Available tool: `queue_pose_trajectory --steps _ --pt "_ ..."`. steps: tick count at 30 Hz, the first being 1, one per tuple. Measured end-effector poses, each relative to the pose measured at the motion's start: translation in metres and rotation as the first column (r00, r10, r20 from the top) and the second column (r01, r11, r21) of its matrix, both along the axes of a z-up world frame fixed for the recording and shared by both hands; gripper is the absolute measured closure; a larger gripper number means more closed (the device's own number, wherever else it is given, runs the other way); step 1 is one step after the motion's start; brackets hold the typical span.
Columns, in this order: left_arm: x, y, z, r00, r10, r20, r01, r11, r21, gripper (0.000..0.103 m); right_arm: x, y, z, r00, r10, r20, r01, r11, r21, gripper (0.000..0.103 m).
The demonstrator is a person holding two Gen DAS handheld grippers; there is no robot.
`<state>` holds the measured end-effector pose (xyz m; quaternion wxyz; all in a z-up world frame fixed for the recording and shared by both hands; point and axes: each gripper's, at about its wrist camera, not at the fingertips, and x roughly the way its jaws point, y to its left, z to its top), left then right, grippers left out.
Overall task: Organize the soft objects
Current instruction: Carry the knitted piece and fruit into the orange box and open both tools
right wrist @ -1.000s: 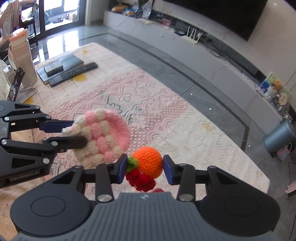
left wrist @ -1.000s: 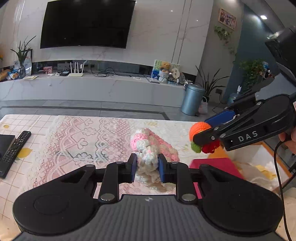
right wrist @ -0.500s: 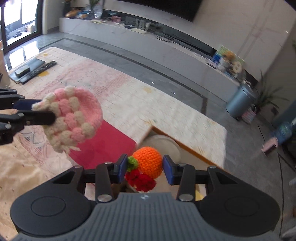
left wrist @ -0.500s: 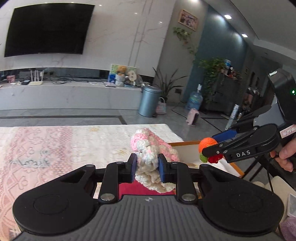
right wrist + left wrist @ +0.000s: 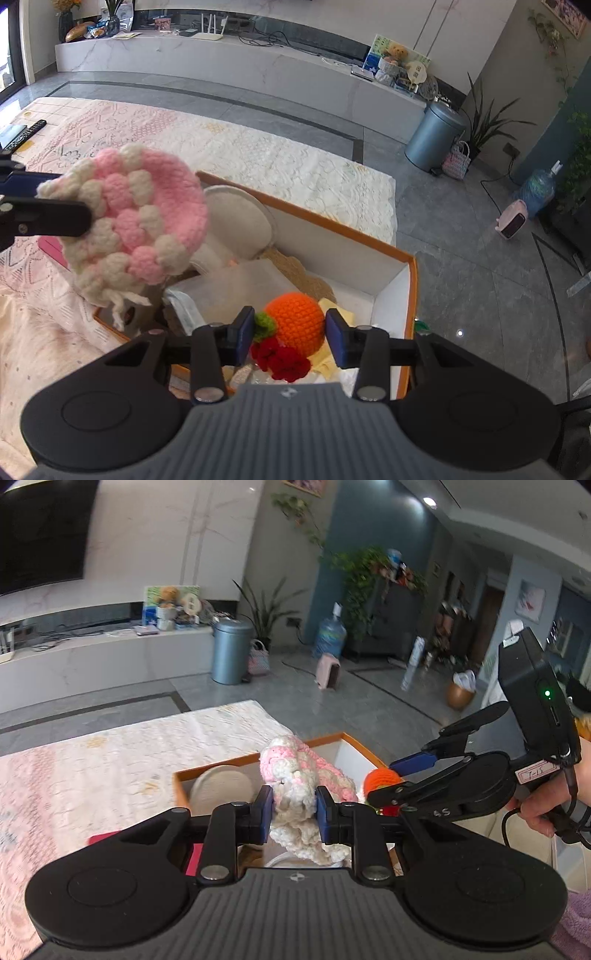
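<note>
A lace-covered table (image 5: 280, 166) carries an orange-rimmed box (image 5: 369, 242), a red mat (image 5: 51, 249) and a remote (image 5: 27, 133).

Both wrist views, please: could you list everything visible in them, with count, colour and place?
Hat: 1, pink and cream crochet, held in the left claw over the box's near-left corner.
Ball: 1, orange crochet with green and red trim, in the right claw above the box.
Box: 1, orange rim, white inside, on the table's end, partly filled.
Tablecloth: 1, pink and cream lace, on the table.
Remote: 1, black, far left of the table.
Bin: 1, grey-blue, on the floor by the TV bench.
Water bottle: 1, blue, on the floor at right.
Left claw: 1, black with blue pads, shut on the hat.
Right claw: 1, black with blue pads, shut on the ball.
Hand: 1, on the right claw's handle.
</note>
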<state>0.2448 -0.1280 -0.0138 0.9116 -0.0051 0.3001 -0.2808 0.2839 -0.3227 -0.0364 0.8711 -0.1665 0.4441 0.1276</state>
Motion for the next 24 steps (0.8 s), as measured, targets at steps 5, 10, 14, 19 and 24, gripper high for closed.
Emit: queue_pose_trajectory --steps 5,10,14,19,24 --pt "0.027 -0.03 -0.019 0.998 -0.038 -0.048 0.041 0.998 0.049 0.076 0.016 -0.014 -0.019 1.0 -0.019 -0.017 0.02 1.0 0.015 0.062" --pt "0.045 -0.052 -0.038 0.996 -0.043 -0.079 0.05 0.995 0.092 0.076 0.034 -0.024 -0.039 0.999 -0.017 -0.039 0.018 1.0 0.02 0.062" --pt "0.057 -0.069 -0.052 0.995 -0.045 -0.089 0.057 0.988 0.146 0.076 0.047 -0.029 -0.055 0.998 -0.012 -0.053 0.013 1.0 0.015 0.062" --pt "0.066 -0.082 -0.07 0.993 -0.052 -0.104 0.073 0.975 0.212 0.075 0.062 -0.032 -0.072 0.997 -0.003 -0.076 0.005 1.0 0.022 0.061" --pt "0.068 -0.088 -0.079 0.992 -0.059 -0.108 0.085 0.964 0.253 0.073 0.069 -0.028 -0.085 0.994 0.014 -0.108 -0.012 1.0 0.019 0.061"
